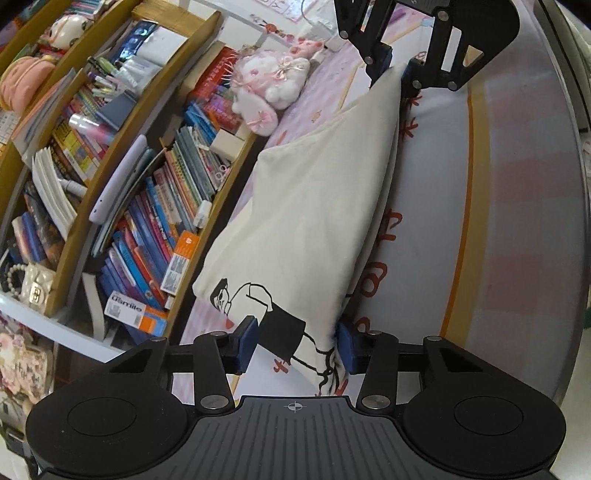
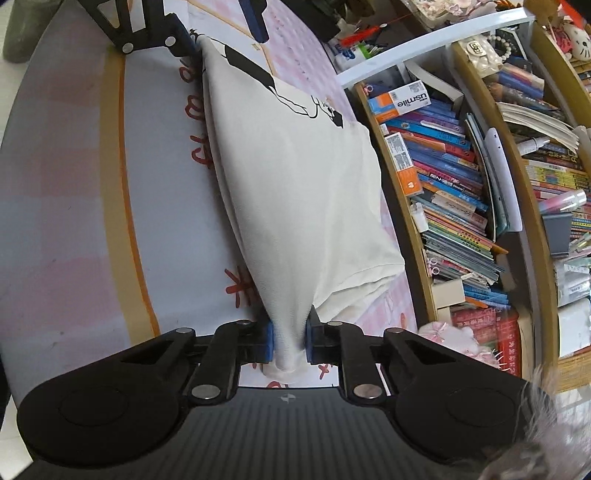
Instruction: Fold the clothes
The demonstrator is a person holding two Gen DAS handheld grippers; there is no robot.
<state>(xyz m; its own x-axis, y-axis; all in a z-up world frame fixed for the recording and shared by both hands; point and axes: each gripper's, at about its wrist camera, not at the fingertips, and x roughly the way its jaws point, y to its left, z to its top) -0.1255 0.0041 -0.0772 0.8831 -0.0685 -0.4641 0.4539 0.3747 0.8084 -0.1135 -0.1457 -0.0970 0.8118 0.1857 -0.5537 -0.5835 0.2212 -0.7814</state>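
Note:
A cream T-shirt with a black cartoon print is stretched in a raised ridge over the bed between my two grippers. My right gripper is shut on a bunched end of the T-shirt; in the left wrist view the right gripper pinches the far tip. My left gripper stands open around the printed end. One blue pad touches the cloth's edge and the other pad stands apart. The right wrist view shows the left gripper at the top with that same gap.
A crowded wooden bookshelf runs close along one side of the bed. A pink plush toy lies near the shelf by the right gripper. The bed cover is pink and grey with an orange stripe.

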